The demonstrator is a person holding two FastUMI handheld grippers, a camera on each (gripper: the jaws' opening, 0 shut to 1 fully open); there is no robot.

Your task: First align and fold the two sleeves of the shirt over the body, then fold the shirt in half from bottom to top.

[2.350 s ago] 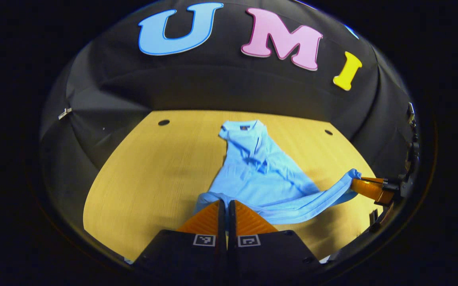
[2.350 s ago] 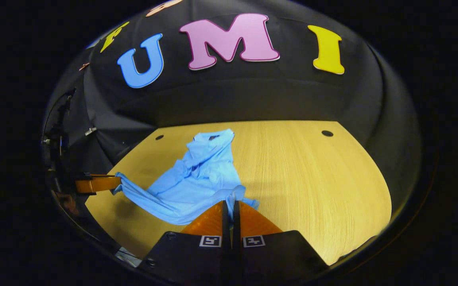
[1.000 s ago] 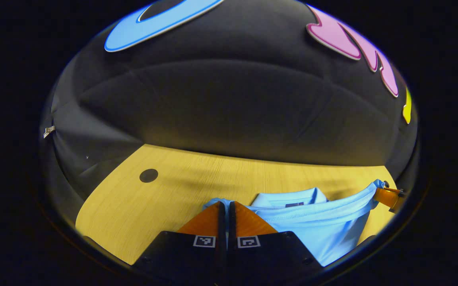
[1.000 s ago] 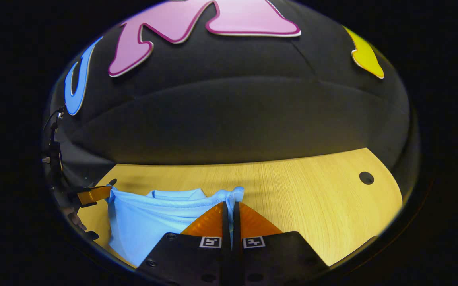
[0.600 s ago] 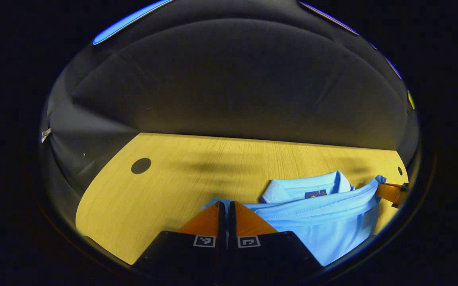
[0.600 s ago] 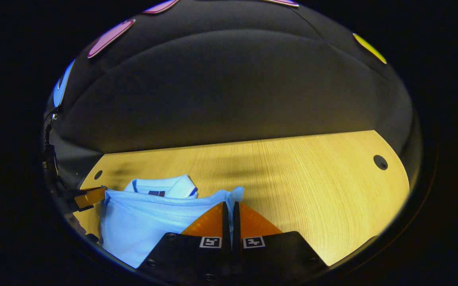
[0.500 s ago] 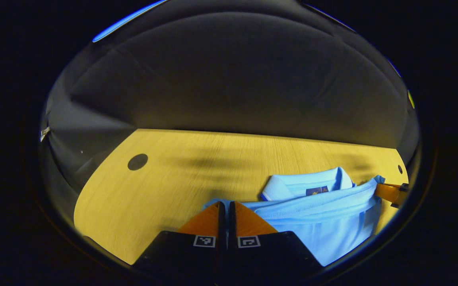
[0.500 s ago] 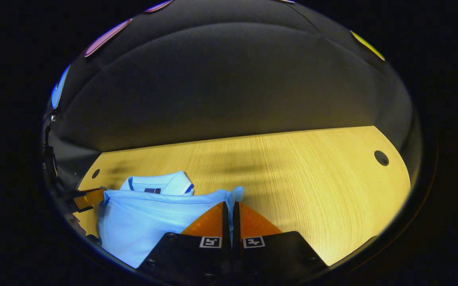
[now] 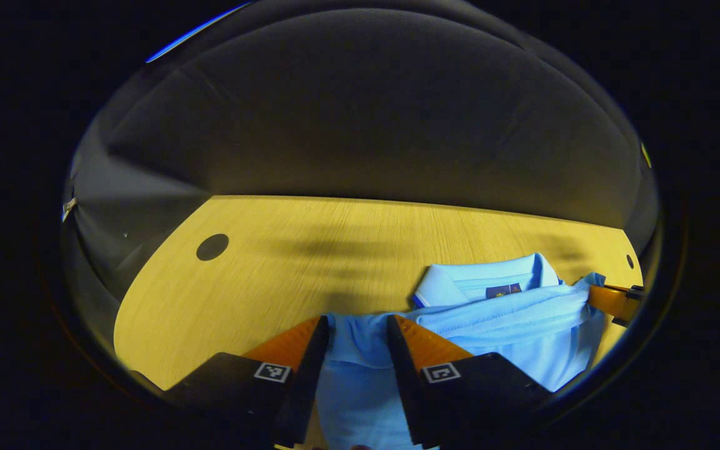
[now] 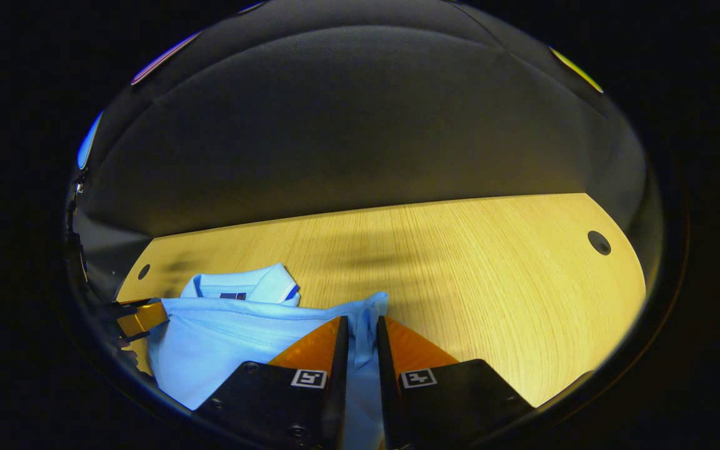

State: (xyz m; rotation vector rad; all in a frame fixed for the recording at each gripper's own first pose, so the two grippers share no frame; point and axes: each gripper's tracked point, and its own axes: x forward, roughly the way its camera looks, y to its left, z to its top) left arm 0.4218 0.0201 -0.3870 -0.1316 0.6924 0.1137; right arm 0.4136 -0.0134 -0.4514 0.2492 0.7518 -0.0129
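In the left gripper view, the left gripper (image 9: 355, 331) is seen at the bottom with its fingers spread well apart; light blue cloth of the shirt (image 9: 497, 325) lies in the gap between them, and neither finger is seen pressing on it. Just beyond the fingers the shirt's hem edge runs across to the right, where its far corner is met by the right gripper's fingers (image 9: 610, 300) at the edge of the view. Behind the hem the collar (image 9: 485, 284) is laid flat on the wooden table (image 9: 285, 275). Farther off, a round dark hole (image 9: 212, 247) is set in the tabletop, and the black cloth wall (image 9: 360, 125) rises behind.

In the right gripper view, the right gripper (image 10: 360, 334) is shown with a narrow gap between its fingers; a fold of the shirt (image 10: 229, 337) sits in that gap, and whether it is pinched cannot be told. To the left the folded body and collar (image 10: 241, 289) are spread on the table (image 10: 491, 281), with the left gripper's finger (image 10: 141, 317) at the shirt's far corner. A hole (image 10: 599, 242) is seen at the far right
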